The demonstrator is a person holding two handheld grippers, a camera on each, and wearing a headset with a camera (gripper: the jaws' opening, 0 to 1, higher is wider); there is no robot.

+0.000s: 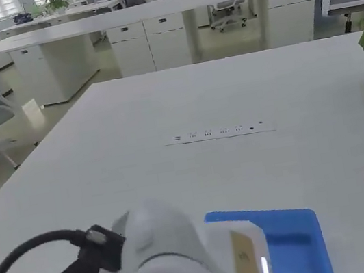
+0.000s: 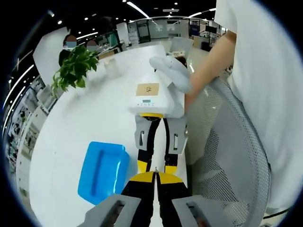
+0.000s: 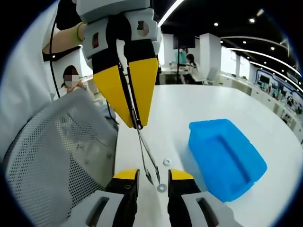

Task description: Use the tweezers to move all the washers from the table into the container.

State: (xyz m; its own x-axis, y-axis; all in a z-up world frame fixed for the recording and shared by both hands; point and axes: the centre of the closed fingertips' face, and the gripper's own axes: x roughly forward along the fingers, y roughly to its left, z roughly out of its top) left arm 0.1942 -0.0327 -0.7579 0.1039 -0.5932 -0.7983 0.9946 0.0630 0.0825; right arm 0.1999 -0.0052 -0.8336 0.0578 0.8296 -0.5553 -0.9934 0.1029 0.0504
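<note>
1. On the white table point(image 3: 161, 109), near its edge, two washers point(image 3: 166, 162) lie beside the blue container point(image 3: 222, 156), outside it.
2. Left gripper point(image 3: 135, 124) is clenched on the tweezers point(image 3: 143, 151); their tips sit between the parted jaws of the right gripper point(image 3: 154, 174).
3. Tan label point(image 2: 147, 89) on the right gripper: handwritten character, unreadable.

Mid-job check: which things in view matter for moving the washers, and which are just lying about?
Job: thin metal tweezers in the left gripper; two small silver ring washers on the white table; blue rectangular plastic container.
Lying about: green leafy potted plant; grey mesh chair back; socket strip.
</note>
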